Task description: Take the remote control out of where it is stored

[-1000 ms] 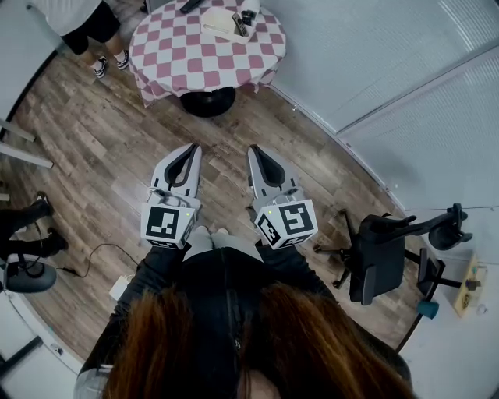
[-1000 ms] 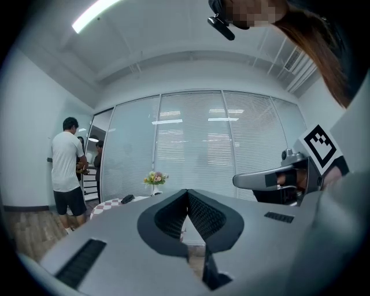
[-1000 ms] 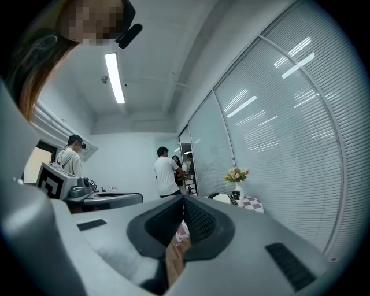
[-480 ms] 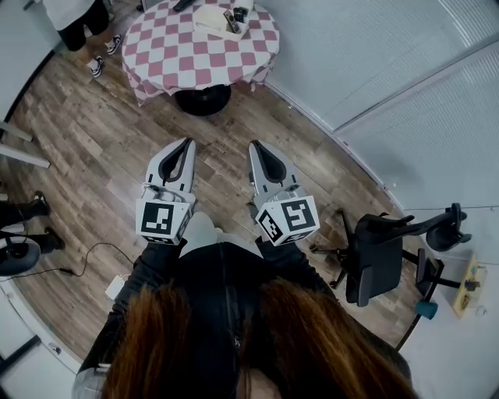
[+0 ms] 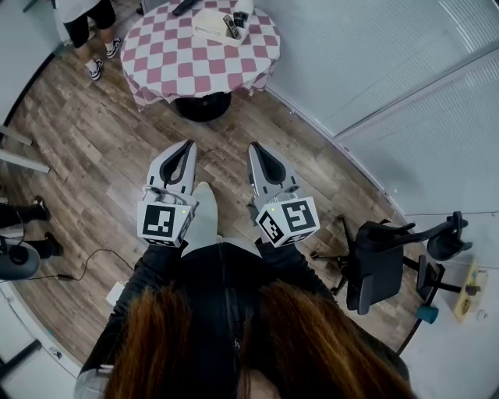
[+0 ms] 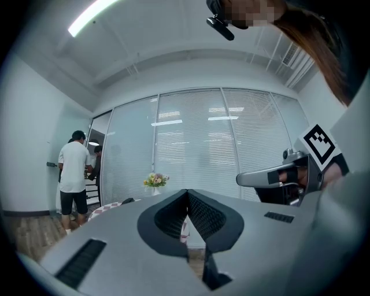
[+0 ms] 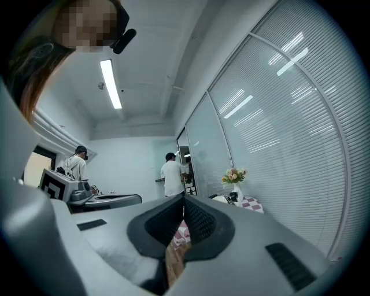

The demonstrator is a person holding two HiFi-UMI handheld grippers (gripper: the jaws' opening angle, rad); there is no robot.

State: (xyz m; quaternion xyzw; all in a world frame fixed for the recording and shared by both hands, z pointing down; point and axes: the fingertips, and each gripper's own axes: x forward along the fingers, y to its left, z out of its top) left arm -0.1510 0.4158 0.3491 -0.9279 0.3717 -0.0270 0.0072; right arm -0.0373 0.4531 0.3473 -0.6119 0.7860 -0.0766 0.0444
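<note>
Both claws are held out level over the wood floor (image 5: 101,148), side by side and apart. The left claw (image 5: 189,145) has its jaws closed tip to tip with nothing between them, and its own view shows only the room past the ribbed pads. The right claw (image 5: 253,147) is likewise closed and empty. Well ahead of both claws stands a round counter (image 5: 195,66) under a pink-and-white checked cloth. On its far part lies a pale tray (image 5: 209,25), and the small dark oblong in it is most likely the remote (image 5: 231,25), slightly nearer the right claw's line than the left's. A white vase (image 5: 244,8) stands just beyond the tray, and another dark thing (image 5: 184,7) lies further left at the counter's far edge, too small to name. Neither claw is near the counter yet, so the reach has not begun. The remote should be light, rigid and smooth-shelled, so it is apt to slip or swivel if it is pinched at one end. The surest hold looks to be across its narrow sides near mid-length, with the pads on the plastic edges and off the buttons. The tray looks light too and may slide or lift along with the remote, so the other claw could steady its rim.
</note>
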